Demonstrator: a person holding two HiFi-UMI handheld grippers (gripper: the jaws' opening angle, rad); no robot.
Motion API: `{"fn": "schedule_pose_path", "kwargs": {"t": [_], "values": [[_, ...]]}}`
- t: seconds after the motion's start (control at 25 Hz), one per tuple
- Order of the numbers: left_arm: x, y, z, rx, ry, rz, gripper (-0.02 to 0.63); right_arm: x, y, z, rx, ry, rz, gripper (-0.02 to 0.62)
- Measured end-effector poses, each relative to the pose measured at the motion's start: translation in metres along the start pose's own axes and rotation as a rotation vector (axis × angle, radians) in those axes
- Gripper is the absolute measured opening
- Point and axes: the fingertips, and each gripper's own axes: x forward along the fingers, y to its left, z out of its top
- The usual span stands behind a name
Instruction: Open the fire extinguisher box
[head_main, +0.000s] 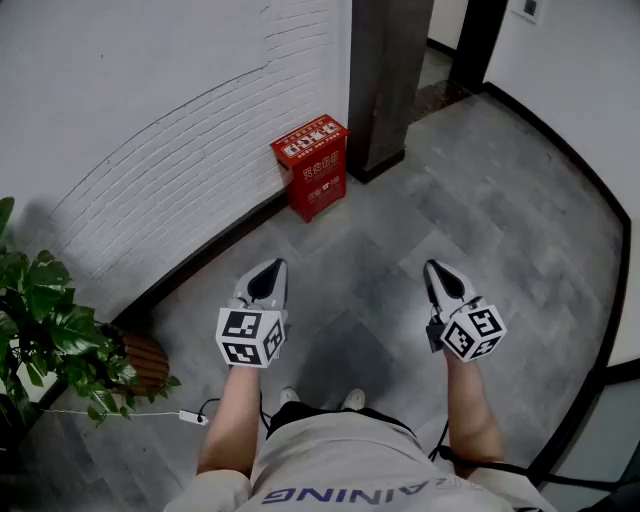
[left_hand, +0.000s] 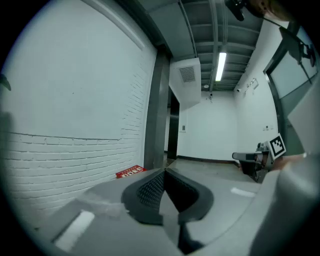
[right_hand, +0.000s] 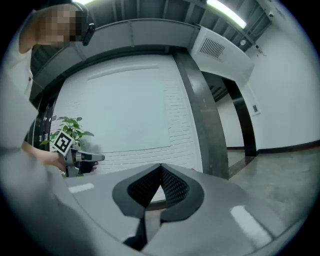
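a: entry: where does the fire extinguisher box (head_main: 312, 166) sit?
b: red box, upright on the grey floor (head_main: 480, 200), back against the white brick wall (head_main: 150, 120), just left of the dark pillar (head_main: 385, 80). front is shut. white print on the top and front, too small to read.
a: left tongs (head_main: 272, 272)?
b: held out above the floor, tips pointing forward. in the left gripper view the two jaws meet at a point with nothing between them: closed, empty.
a: right tongs (head_main: 438, 272)?
b: same height, well apart from the left pair. the right gripper view shows the jaws tip to tip, nothing clamped: closed, empty.
a: box relative to the tongs?
b: ahead of both and well apart from them, no contact. in the head view it lies slightly right of the left pair's tips and clearly left of the right pair's. the left gripper view shows only its red top, low against the wall, beyond and left of the jaw tips. the right gripper view does not show the box clearly.
a: other items?
b: potted plant (head_main: 45, 330) by the wall on the person's left, far from the box.
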Motion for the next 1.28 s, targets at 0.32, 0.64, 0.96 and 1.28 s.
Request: {"fn": "schedule_pose_path", "kwargs": {"t": [0.32, 0.64, 0.96, 1.28], "values": [[0.04, -0.004, 0.005, -0.008, -0.006, 0.02, 0.005, 0.021, -0.042, -0.005, 0.034, -0.016, 0.01, 0.004], [0.139, 0.017, 0.014, -0.019, -0.017, -0.016, 0.005, 0.084, -0.097, -0.014, 0.026, 0.028, 0.001, 0.005], [0.29, 0.103, 0.049, -0.056, 0.0, -0.015, 0.005, 0.244, -0.167, 0.033, -0.043, -0.005, 0.016, 0.005], [0.392, 0.215, 0.083, -0.089, 0.016, 0.051, 0.005, 0.411, -0.197, 0.058, -0.038, 0.033, 0.107, 0.005]]}}
